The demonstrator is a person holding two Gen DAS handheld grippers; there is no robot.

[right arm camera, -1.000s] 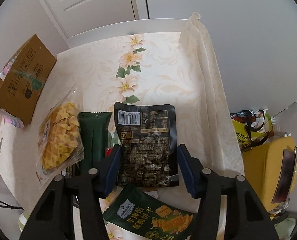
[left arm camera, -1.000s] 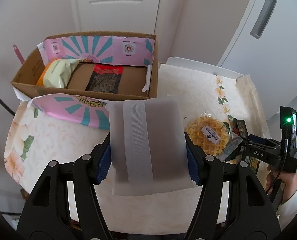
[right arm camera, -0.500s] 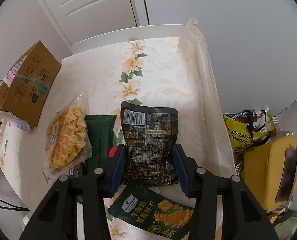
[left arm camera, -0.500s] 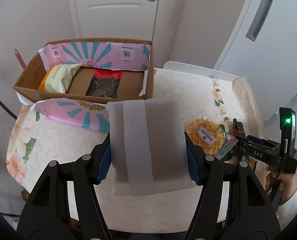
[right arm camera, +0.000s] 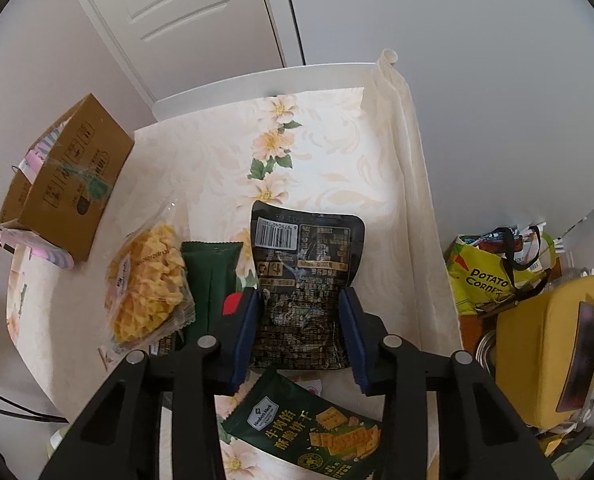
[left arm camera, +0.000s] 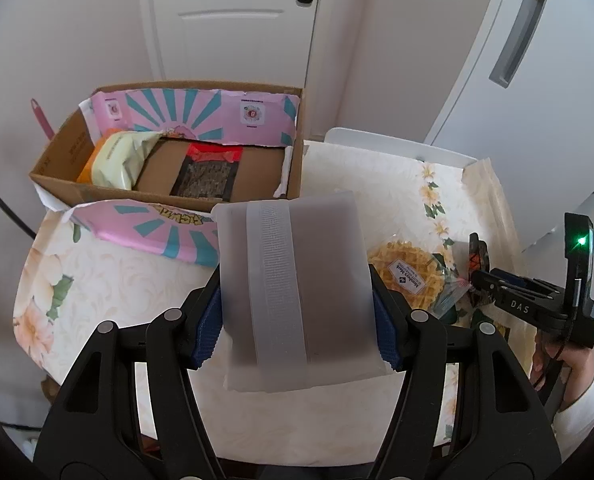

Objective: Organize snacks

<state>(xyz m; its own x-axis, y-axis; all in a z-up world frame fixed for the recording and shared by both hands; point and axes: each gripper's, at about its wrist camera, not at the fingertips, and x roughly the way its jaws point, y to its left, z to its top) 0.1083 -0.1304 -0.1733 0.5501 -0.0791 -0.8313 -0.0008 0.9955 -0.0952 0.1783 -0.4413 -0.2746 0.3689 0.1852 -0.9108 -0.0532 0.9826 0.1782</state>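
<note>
My left gripper (left arm camera: pixel 297 320) is shut on a white frosted snack pouch (left arm camera: pixel 293 292), held above the table in front of the open cardboard box (left arm camera: pixel 97 190). The box holds a pale green bag (left arm camera: pixel 119 160) and a dark packet with a red top (left arm camera: pixel 207 174). My right gripper (right arm camera: pixel 300 328) is shut on a black snack packet (right arm camera: pixel 305 276) with a barcode, lifted off the table. The right gripper also shows in the left wrist view (left arm camera: pixel 481 280), next to a waffle pack (left arm camera: pixel 409 276).
In the right wrist view a waffle pack (right arm camera: pixel 147 284), a dark green wrapper (right arm camera: pixel 209 276) and a green cracker bag (right arm camera: pixel 309 428) lie on the floral tablecloth (right arm camera: pixel 317 152). The box (right arm camera: pixel 65 180) stands at the left. A yellow chair (right arm camera: pixel 545 356) and shopping bag (right arm camera: pixel 493 276) are beyond the right edge.
The right gripper has closed on the black packet and risen with it. The left gripper has risen and pulled back a little with the white pouch.
</note>
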